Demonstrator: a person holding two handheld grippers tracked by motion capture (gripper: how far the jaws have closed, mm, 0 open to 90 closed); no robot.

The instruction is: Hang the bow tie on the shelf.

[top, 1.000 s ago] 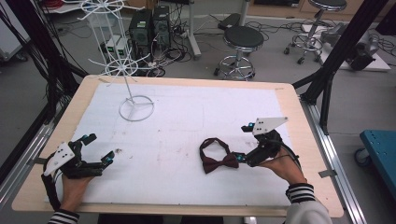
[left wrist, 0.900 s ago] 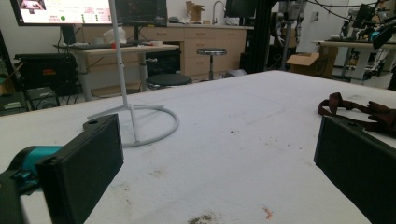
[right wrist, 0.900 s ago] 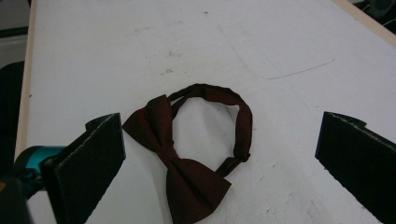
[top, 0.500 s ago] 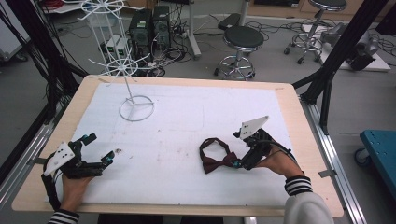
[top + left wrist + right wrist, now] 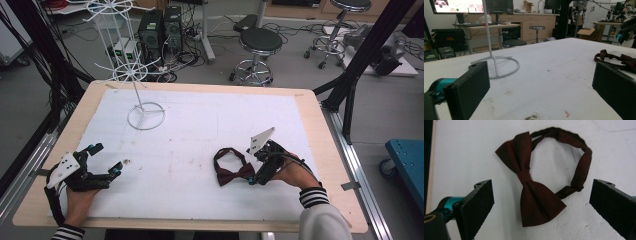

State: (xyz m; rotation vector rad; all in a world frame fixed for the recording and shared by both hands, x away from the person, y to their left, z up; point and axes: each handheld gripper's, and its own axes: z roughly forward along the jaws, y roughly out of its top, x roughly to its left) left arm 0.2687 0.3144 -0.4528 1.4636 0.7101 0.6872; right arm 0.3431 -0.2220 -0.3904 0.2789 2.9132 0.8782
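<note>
A dark maroon bow tie (image 5: 231, 169) with its neck strap looped lies flat on the white table cover (image 5: 200, 125), right of centre near the front. My right gripper (image 5: 254, 167) hovers at the tie's right end, tilted down, open. In the right gripper view the bow tie (image 5: 534, 195) lies between and just beyond the wide-apart jaws of that gripper (image 5: 544, 205). My left gripper (image 5: 106, 157) rests open at the front left, holding nothing. In the left gripper view, that gripper (image 5: 541, 87) points across bare cover, and the bow tie (image 5: 621, 58) shows at far right.
A white wire display stand (image 5: 145, 115) with a ring base and spoked arms rises at the back left of the table; its base (image 5: 499, 67) shows ahead of the left gripper. Stools, computers and cables stand on the floor beyond the table's far edge.
My right gripper has moved left toward the bow tie and tipped downward over its right end. The left gripper and the bow tie have stayed still.
</note>
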